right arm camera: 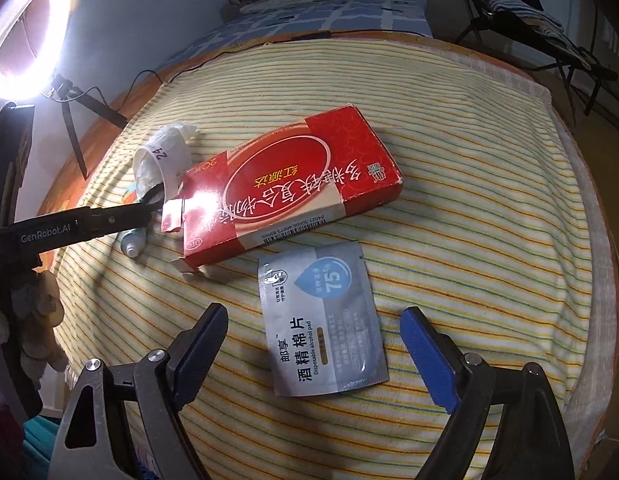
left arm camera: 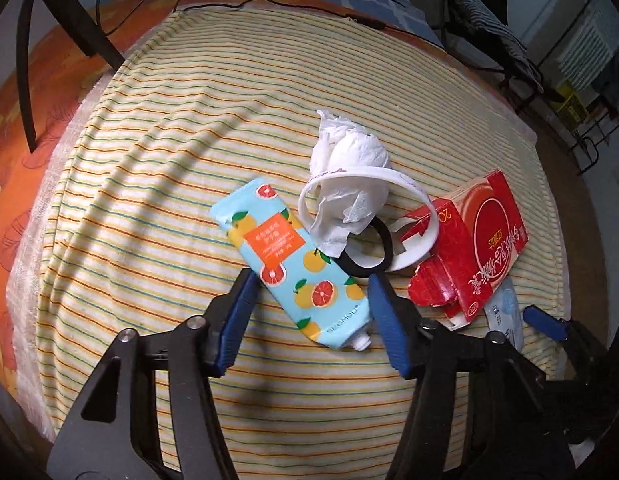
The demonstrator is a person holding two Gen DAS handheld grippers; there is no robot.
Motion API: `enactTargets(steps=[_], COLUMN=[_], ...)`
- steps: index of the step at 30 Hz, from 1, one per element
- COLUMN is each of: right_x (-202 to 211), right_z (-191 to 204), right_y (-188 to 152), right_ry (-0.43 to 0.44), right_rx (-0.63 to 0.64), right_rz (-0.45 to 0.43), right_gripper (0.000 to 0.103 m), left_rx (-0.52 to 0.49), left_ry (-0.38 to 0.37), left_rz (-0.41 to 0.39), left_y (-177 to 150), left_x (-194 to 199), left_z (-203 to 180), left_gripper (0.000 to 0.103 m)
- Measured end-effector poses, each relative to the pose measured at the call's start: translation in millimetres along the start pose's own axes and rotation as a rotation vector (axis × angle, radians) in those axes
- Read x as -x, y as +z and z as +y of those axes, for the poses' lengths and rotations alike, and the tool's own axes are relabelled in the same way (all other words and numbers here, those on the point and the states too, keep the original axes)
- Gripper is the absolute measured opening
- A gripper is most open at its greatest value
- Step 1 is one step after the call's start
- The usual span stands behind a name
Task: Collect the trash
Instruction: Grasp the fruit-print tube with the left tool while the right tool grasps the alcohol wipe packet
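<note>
Striped cloth point(left arm camera: 157, 184), pale yellow with thin orange and green lines, covers the surface on which all the trash lies. In the left wrist view the left gripper point(left arm camera: 309, 316) stands with its blue-padded jaws wide apart, holding nothing, one pad on either side of the lower end of a light-blue tube point(left arm camera: 289, 264) printed with oranges and grapefruit slices; whether either pad touches the tube cannot be told. The tube lies flat, its white nozzle end toward the camera. Just beyond it sits a crumpled white tissue point(left arm camera: 349, 176), ringed by a curved white plastic strip point(left arm camera: 405, 184), and a black hair tie point(left arm camera: 369, 252) lies against the tissue's lower edge. To the right is a torn-open red carton point(left arm camera: 481, 240) (its near flap is ragged), and a blue finger of the right gripper point(left arm camera: 545, 322) shows at the right edge beside it.

In the right wrist view the right gripper point(right arm camera: 313, 356) is likewise spread wide and empty, its jaws flanking a grey-blue alcohol pad sachet point(right arm camera: 321, 320) that lies flat on the cloth between them, apart from both pads. Just beyond the sachet lies the red carton point(right arm camera: 293, 188), its open end to the left. Farther left the tissue point(right arm camera: 165, 148) and tube nozzle point(right arm camera: 132, 246) appear, with the left gripper's black arm point(right arm camera: 89, 220) reaching in over them. A bright ring light point(right arm camera: 25, 40) glares at the upper left.
</note>
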State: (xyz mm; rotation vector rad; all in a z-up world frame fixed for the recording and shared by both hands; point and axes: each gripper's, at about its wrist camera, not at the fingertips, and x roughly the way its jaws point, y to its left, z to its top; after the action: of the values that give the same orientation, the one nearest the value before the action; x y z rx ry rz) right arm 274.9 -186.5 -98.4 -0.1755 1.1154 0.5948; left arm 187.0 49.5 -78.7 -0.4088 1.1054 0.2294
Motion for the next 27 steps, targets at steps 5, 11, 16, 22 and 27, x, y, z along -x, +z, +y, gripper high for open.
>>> enactTargets(steps=[5, 11, 16, 22, 27], right_x=[-2.2, -5.5, -1.1, 4.2, 5.2], right_z=[3.1, 15.4, 14.2, 7.4, 4.8], right_y=[1.0, -3.0, -4.7, -8.4, -8.8], right_ry=[-0.044, -0.111, -0.106, -0.075, -0.062], right_rx=[0.021, 0.08, 0.088, 0.068, 0.048], right_rz=[0.002, 0.003, -0.01, -0.012, -0.011], right_gripper=[0.083, 0.08, 0.064, 0.056, 0.054], left_rx=[-0.023, -0.024, -0.045, -0.076, -0.063], left_ry=[0.004, 0.008, 0.014, 0.004, 0.06], left_rz=[0.004, 0.012, 0.016, 0.068, 0.039], left_y=[-5.8, -14.6, -27.0, -42.1, -36.6], left_x=[5.2, 15.1, 23.6, 34.4, 38.1], left_z=[7.8, 23.0, 36.1, 47.1, 52.1], left_gripper=[0.046, 0.039, 0.038, 0.039, 0.059])
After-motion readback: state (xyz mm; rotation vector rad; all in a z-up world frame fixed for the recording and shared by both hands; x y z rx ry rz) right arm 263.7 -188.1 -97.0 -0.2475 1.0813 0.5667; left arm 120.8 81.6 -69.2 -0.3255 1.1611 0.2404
